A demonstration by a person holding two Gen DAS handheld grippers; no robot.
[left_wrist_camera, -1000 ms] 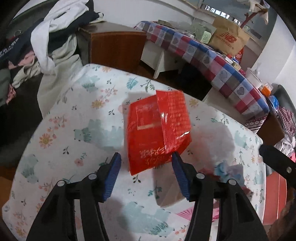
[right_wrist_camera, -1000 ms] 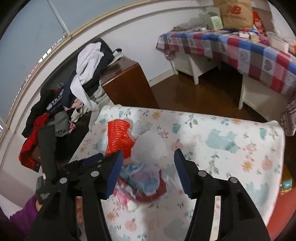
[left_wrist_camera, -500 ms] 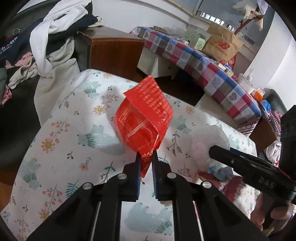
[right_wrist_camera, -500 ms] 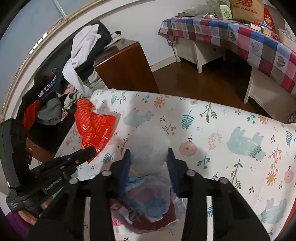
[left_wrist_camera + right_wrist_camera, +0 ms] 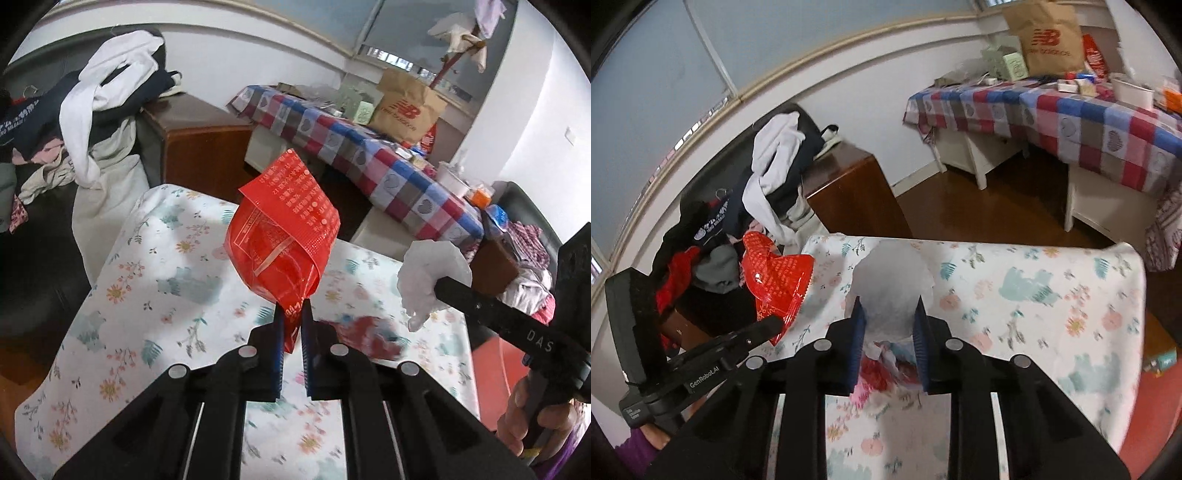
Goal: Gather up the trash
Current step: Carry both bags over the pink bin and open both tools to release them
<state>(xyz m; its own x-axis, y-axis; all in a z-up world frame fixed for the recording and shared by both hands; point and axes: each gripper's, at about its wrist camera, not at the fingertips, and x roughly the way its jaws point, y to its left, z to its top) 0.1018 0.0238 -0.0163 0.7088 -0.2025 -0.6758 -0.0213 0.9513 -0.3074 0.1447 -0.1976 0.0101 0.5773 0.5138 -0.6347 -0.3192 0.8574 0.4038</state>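
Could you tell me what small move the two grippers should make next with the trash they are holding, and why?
Probably lift both a little higher and carry the pieces off together. The left gripper is shut on the red wrapper, clear of the floral tablecloth, and the right gripper is shut on the white crumpled tissue. No bin is in view, so the destination is a guess.

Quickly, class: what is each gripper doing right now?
Left gripper: closed on the red wrapper, lifted off the table.
Right gripper: closed on the white tissue wad.

Left tool (image 5: 292,322) and right tool (image 5: 888,318) both clamped, raised side by side.
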